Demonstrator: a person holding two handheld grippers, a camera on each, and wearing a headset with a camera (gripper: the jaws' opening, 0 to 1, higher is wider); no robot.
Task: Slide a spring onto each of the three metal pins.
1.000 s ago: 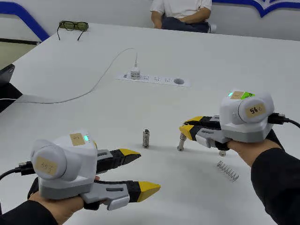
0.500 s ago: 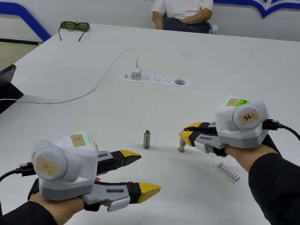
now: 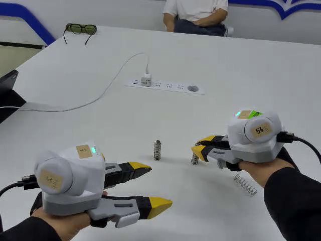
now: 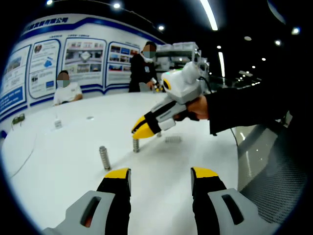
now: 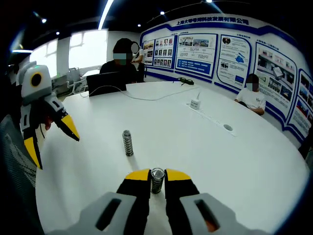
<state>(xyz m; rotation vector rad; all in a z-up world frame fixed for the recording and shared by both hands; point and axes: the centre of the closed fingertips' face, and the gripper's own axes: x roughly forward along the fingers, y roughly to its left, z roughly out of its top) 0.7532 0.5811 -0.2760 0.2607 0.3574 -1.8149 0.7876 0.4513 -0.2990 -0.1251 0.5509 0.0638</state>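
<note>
A spring [image 5: 157, 184] stands upright on a pin [image 5: 157, 172] on the white tabletop [image 3: 100, 125]. The right hand-held gripper [image 3: 202, 144] has its yellow-tipped jaws pressed in on that spring from both sides. In the right gripper view the coils sit squarely between the two tips, with the pin's shiny cap just above them.

To the left of it in the head view, near but apart, a second pin [image 3: 157, 149] stands upright, sleeved in coils, with nothing touching it. A loose spring [image 3: 245, 184] lies on its side on the tabletop by the wrist of the right hand, apart from both pins. In the left gripper view, a small pale smudge past the right hand-held gripper is probably this same loose spring, though it is too blurred to be sure.

The left hand-held gripper [image 3: 160, 185] is held low at the near left, well apart from the pins. Its jaws are spread wide with nothing between them, and they point toward the second pin.

Farther back, a power strip [image 3: 170, 86] is set into the tabletop. A white charger [image 3: 146, 79] is plugged into it, and its cable [image 3: 100, 94] trails off to the left. Dark glasses [image 3: 79, 28] rest at the far left corner, and a person [image 3: 198, 12] sits at the far end.
</note>
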